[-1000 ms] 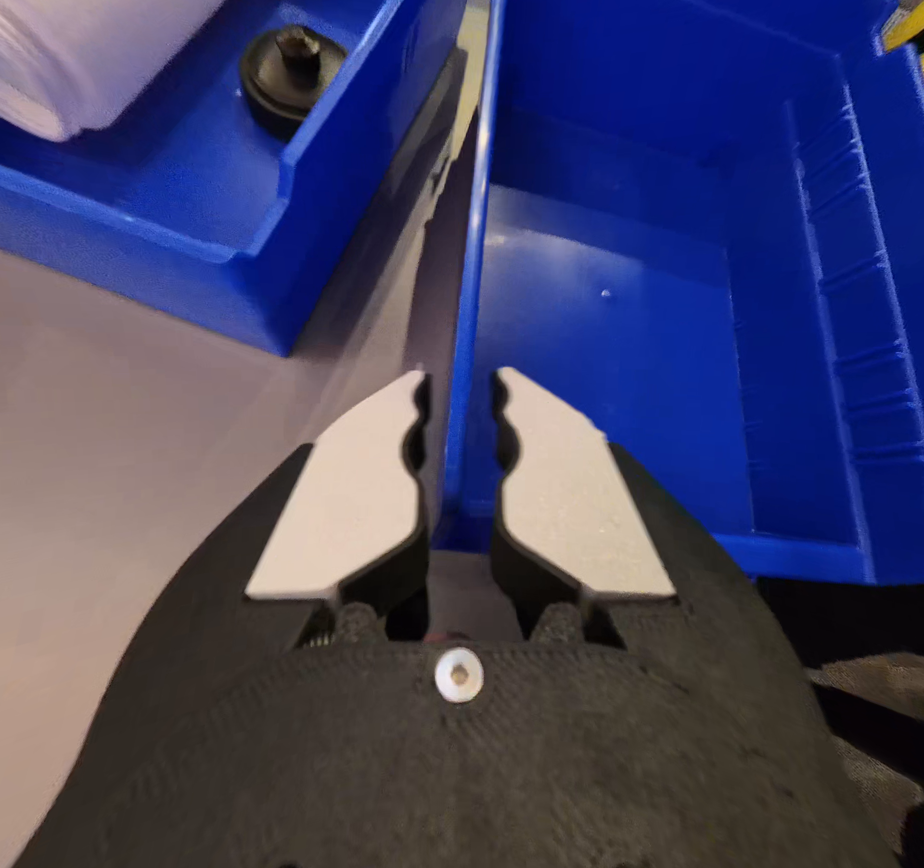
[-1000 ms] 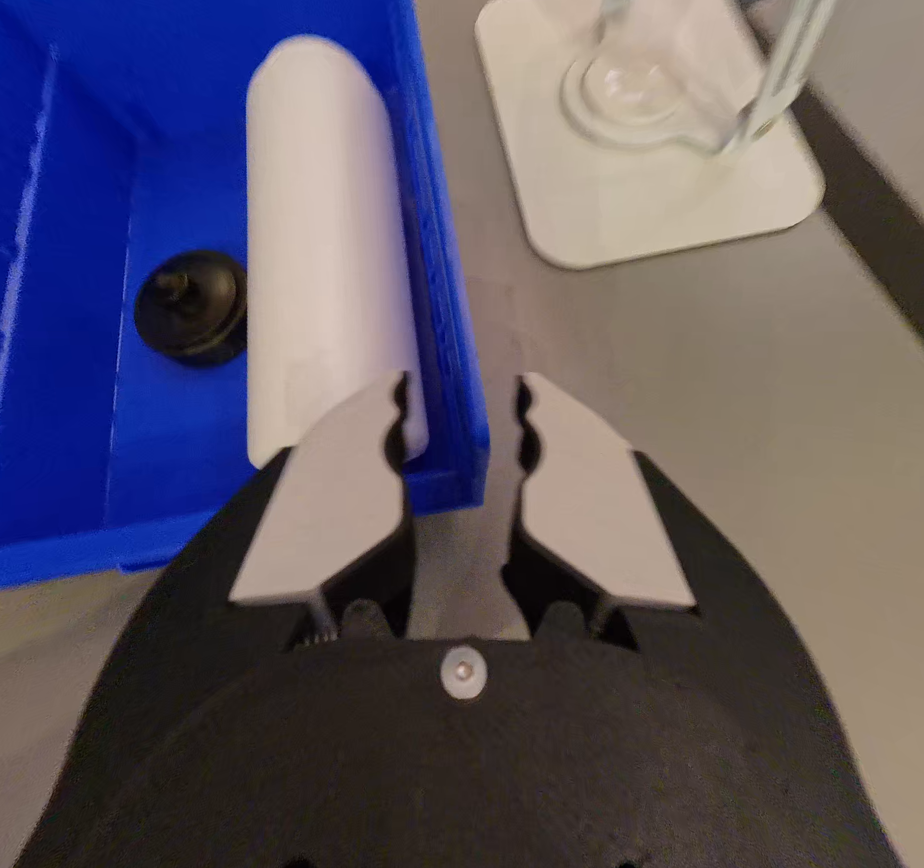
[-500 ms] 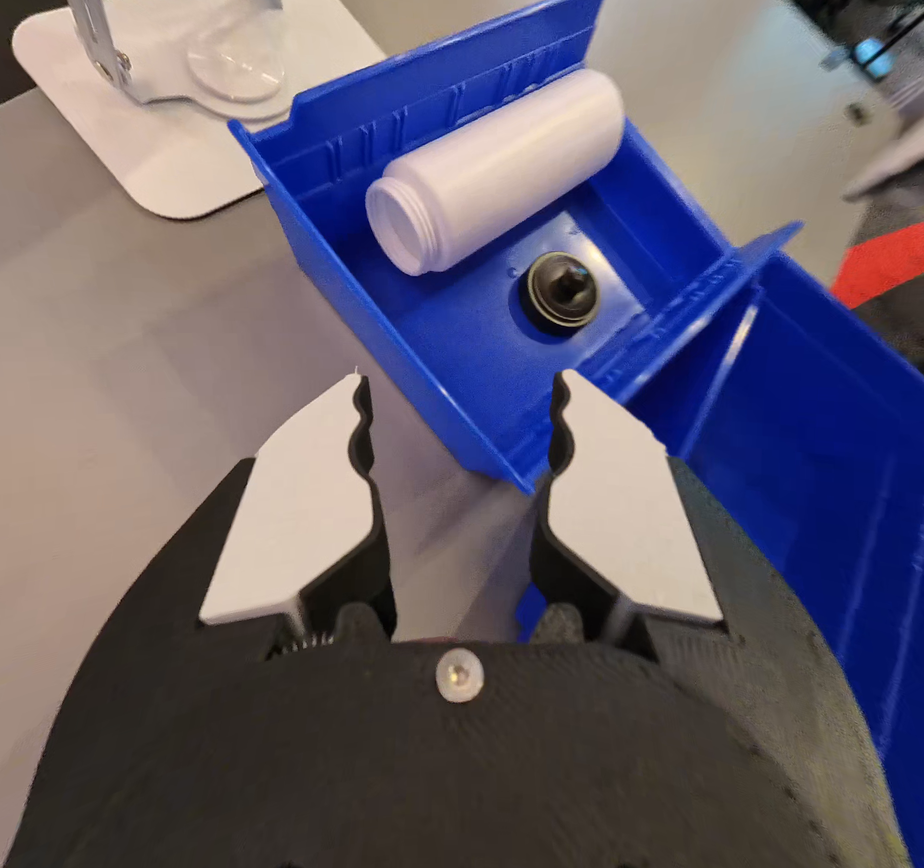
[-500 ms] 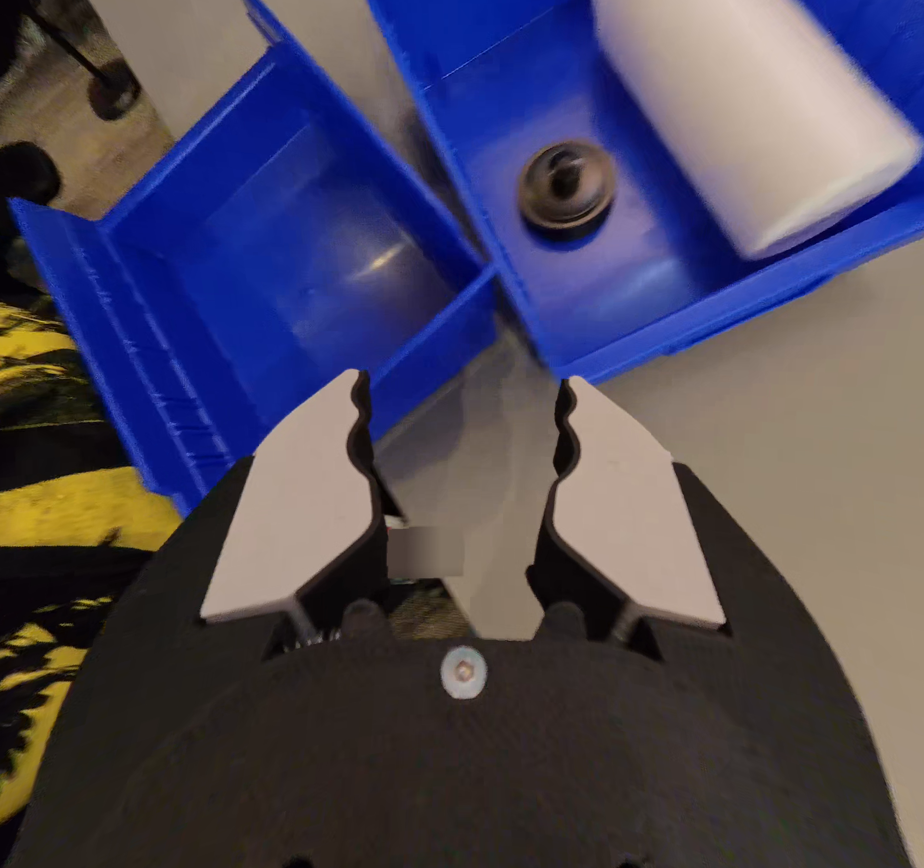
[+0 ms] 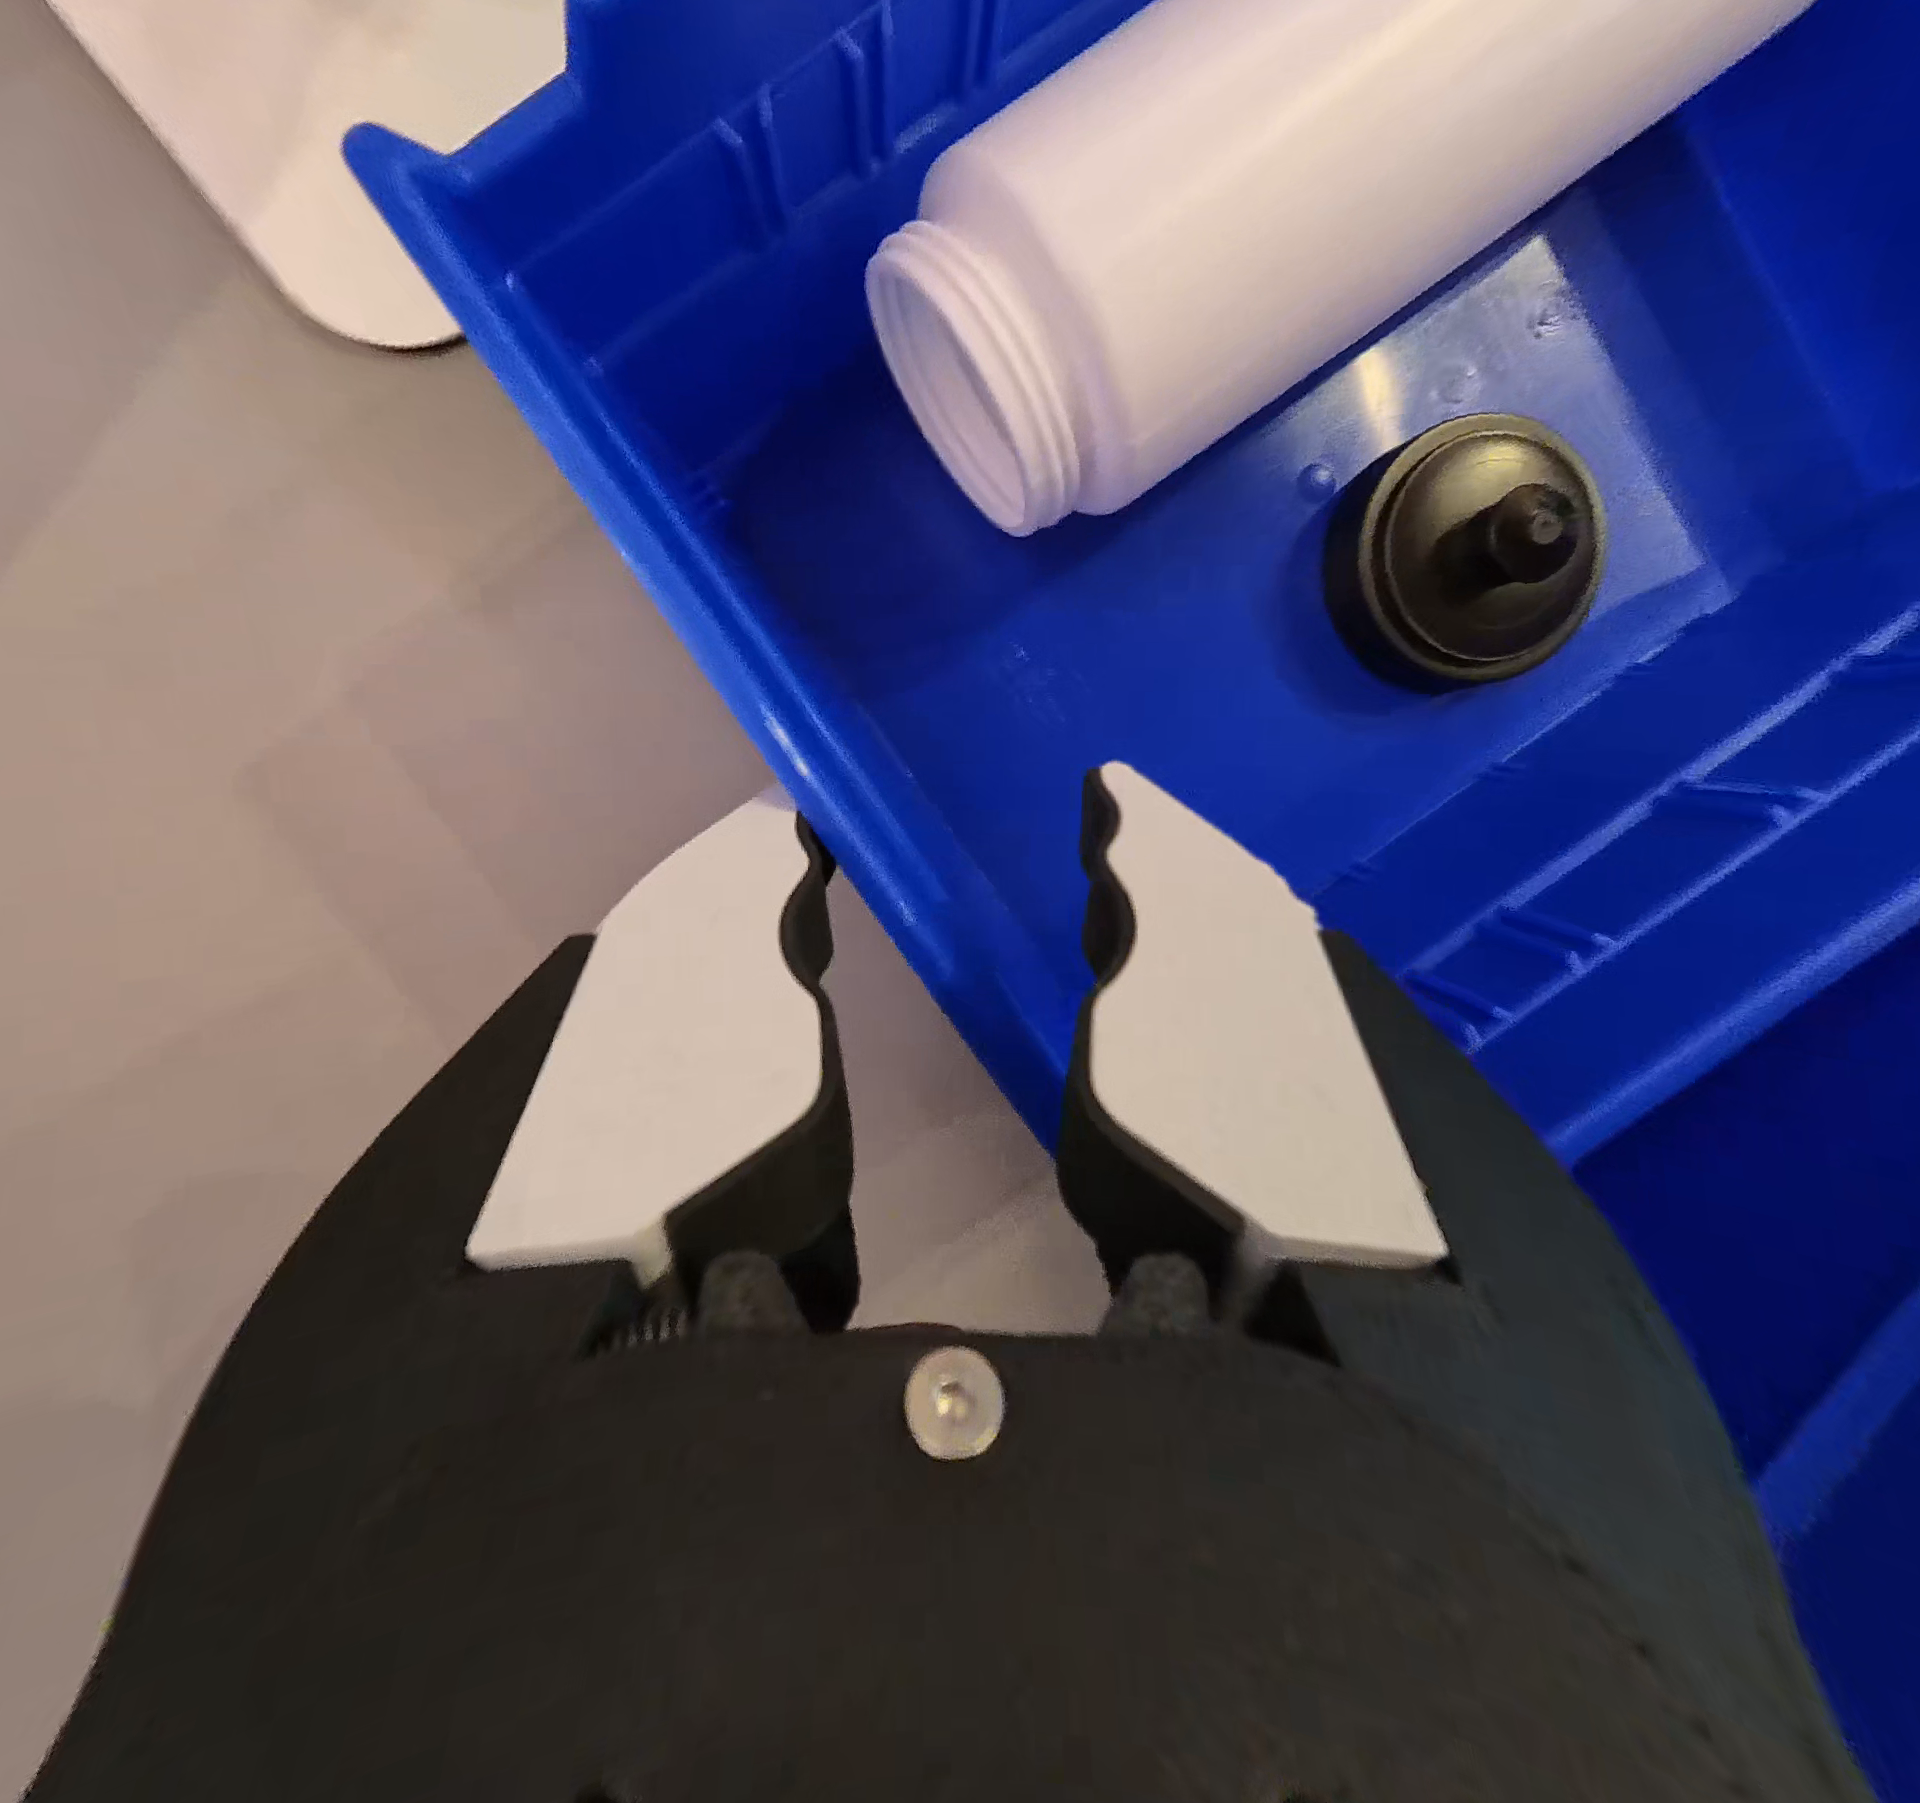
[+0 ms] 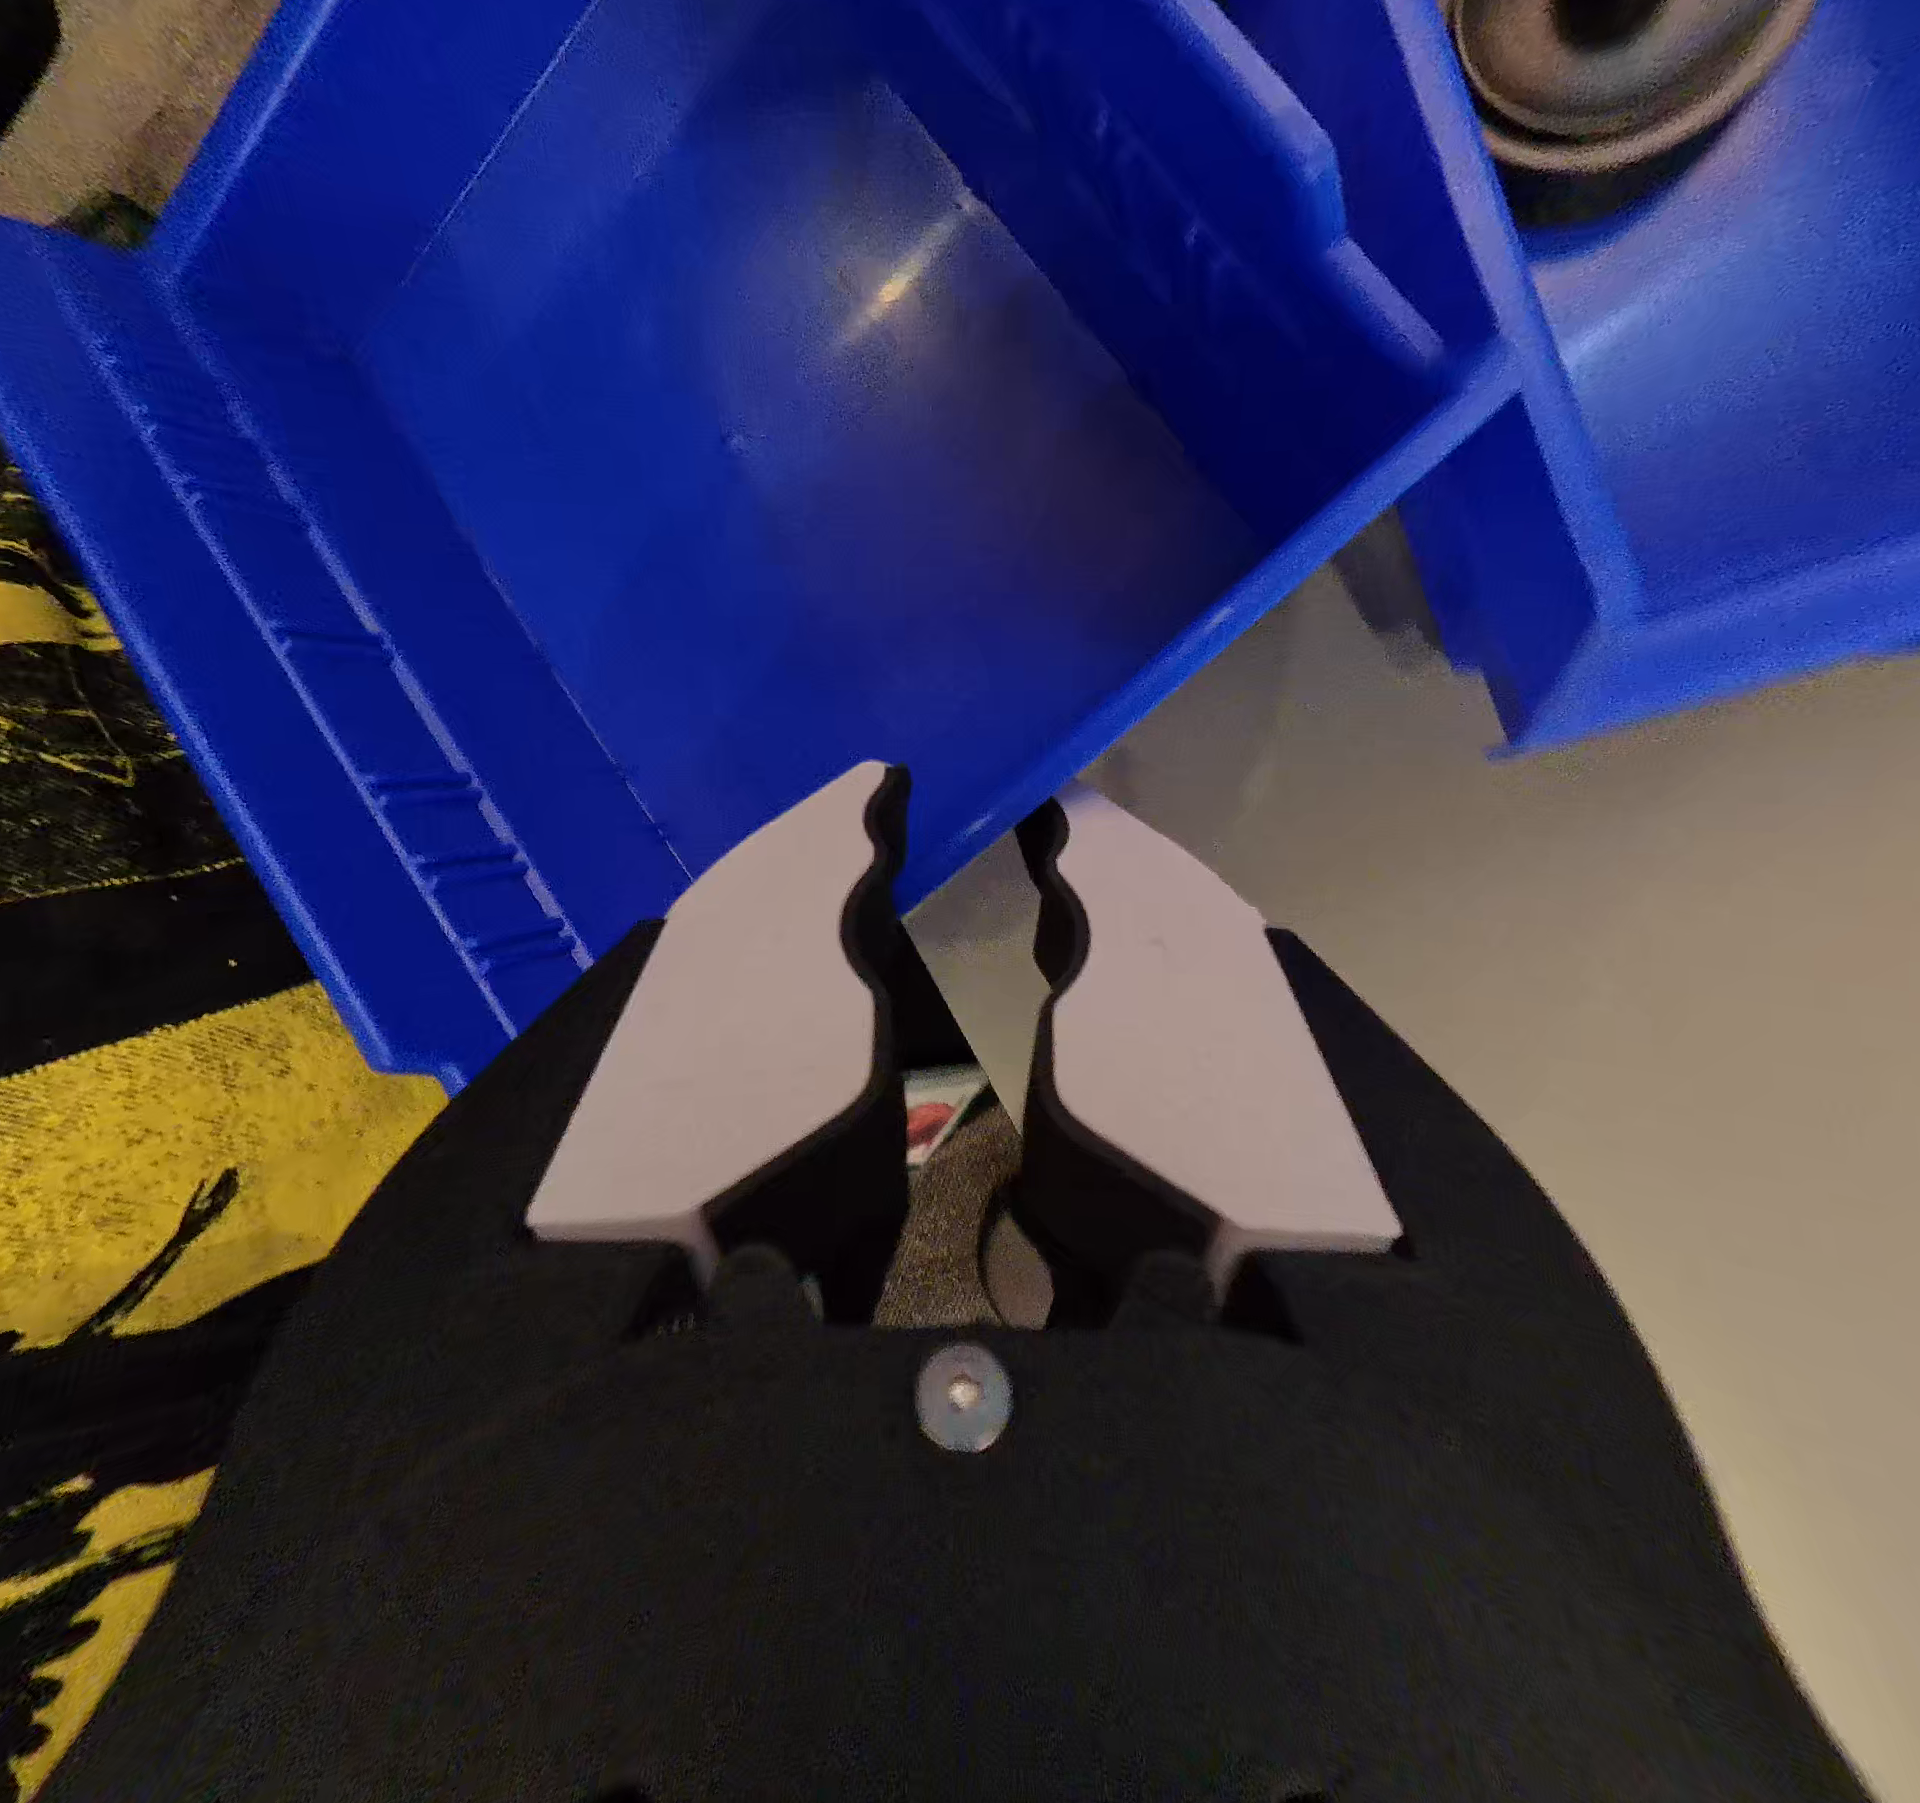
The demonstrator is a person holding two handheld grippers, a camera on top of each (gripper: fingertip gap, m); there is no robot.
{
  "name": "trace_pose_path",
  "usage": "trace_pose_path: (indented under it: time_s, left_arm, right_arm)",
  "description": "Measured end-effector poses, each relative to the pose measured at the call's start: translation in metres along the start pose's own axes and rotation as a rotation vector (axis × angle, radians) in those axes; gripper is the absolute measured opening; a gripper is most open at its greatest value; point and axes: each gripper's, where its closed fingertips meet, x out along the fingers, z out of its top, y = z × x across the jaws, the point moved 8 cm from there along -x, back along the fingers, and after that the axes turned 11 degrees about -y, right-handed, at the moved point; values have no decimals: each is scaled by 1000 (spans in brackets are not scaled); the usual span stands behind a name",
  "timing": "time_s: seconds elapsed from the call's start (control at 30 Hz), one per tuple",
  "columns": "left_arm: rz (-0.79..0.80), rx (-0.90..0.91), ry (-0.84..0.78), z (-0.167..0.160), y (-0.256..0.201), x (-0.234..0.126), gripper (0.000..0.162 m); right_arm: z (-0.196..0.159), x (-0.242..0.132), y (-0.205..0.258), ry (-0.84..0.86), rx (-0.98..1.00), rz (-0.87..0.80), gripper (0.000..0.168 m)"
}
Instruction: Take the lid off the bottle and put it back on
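Note:
A white bottle (image 5: 1299, 195) lies on its side in a blue bin (image 5: 644, 506), its threaded mouth open and facing me. The black lid (image 5: 1465, 548) lies apart from it on the bin floor; it also shows blurred in the right wrist view (image 6: 1621, 8). My left gripper (image 5: 951, 797) is open, and the bin's near wall runs slantwise between its fingers. My right gripper (image 6: 971, 797) is shut on the front wall of a second, empty blue bin (image 6: 779, 403).
The two bins stand side by side on a grey table (image 5: 260, 714). A white stand base (image 5: 260, 143) sits behind the bottle's bin. The empty bin overhangs the table edge above a yellow and black floor (image 6: 104, 1182).
My left gripper moved in over the bottle bin's near wall and narrowed. My right gripper moved to the empty bin and closed on its front wall.

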Motion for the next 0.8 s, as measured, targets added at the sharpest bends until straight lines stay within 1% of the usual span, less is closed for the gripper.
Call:
trace_pose_path:
  time_s: [0.03, 0.07, 0.23, 0.4, 0.43, 0.5, 0.57, 0.67, 0.73, 0.8]
  left_arm:
    - [30, 7, 7, -1, 6, -1, 44]
    - [50, 4, 10, -4, 13, -3, 43]
    - [126, -30, 46, -23, 58, -23, 25]
    - [181, -26, 106, -49, 105, -49, 16]
    - [190, -33, 123, -54, 115, -54, 12]
    - [170, 11, 154, -63, 129, -63, 11]
    - [156, 5, 190, -70, 141, -71, 10]
    - [197, 67, 267, -76, 160, -79, 13]
    - [212, 118, 293, -78, 172, -82, 14]
    - [227, 138, 330, -80, 187, -85, 15]
  right_arm:
    - [-3, -4, -3, 14, 1, -7, 21]
    - [-6, -8, -6, 26, 2, -17, 21]
    - [-27, -43, -43, 81, 16, -117, 16]
    - [-44, -81, -91, 167, 29, -198, 13]
    - [-46, -88, -103, 193, 17, -226, 12]
    - [-48, -101, -128, 246, 4, -254, 11]
    - [-47, -113, -156, 294, -10, -271, 9]
    - [-40, -125, -197, 353, -30, -288, 8]
    - [-33, -129, -222, 418, -99, -319, 10]
    - [-22, -132, -248, 488, -126, -340, 11]
